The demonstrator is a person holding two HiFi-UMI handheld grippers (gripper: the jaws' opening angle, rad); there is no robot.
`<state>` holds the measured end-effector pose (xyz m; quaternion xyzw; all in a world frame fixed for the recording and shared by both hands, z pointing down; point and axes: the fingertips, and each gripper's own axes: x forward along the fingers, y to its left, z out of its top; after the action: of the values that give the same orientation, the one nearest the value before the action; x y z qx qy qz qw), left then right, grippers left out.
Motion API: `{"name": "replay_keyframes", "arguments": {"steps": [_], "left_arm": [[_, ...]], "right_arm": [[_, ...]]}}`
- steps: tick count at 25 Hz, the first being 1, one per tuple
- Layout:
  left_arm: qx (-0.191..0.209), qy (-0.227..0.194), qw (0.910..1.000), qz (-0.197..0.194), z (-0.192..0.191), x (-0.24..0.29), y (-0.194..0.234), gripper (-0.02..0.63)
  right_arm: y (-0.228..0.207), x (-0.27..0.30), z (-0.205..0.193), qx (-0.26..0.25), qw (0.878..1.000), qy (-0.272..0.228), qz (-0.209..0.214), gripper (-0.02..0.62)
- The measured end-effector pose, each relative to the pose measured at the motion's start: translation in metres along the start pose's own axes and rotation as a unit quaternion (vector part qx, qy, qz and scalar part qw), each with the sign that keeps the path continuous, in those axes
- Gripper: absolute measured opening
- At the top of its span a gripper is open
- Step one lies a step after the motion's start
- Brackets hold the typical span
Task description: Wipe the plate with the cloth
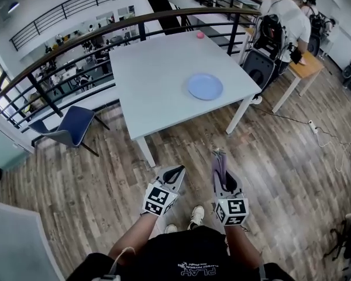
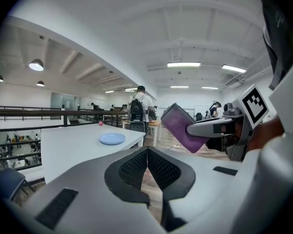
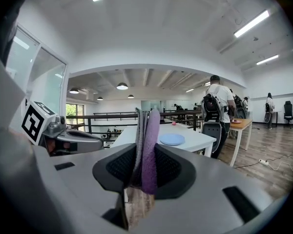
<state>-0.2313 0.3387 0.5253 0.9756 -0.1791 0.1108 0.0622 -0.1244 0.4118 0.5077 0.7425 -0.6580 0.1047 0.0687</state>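
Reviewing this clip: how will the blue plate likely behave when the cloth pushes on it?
The blue plate lies flat on the smooth white table, so it probably slides rather than tips. It looks thin, likely light. Nothing braces it, so wiping may shift it.

pretty bright n even overall. light's from ceiling strip lights (image 2: 184, 64) + round lamps (image 2: 36, 65), plus daylight thru a window (image 3: 74, 112). white table (image 1: 158, 69) top looks kinda washed out, only soft shadows on the floor (image 1: 105, 180). heavy fisheye bend + dark vignette round both gripper views, bg ppl a bit soft.
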Motion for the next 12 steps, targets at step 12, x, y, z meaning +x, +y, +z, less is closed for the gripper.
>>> {"name": "replay_keyframes", "arguments": {"steps": [12], "left_arm": [[-0.003, 0.003, 0.9992, 0.039, 0.021, 0.074, 0.02, 0.014]], "right_arm": [[-0.07, 0.055, 0.011, 0.0, 0.999, -0.006, 0.036, 0.101]]}}
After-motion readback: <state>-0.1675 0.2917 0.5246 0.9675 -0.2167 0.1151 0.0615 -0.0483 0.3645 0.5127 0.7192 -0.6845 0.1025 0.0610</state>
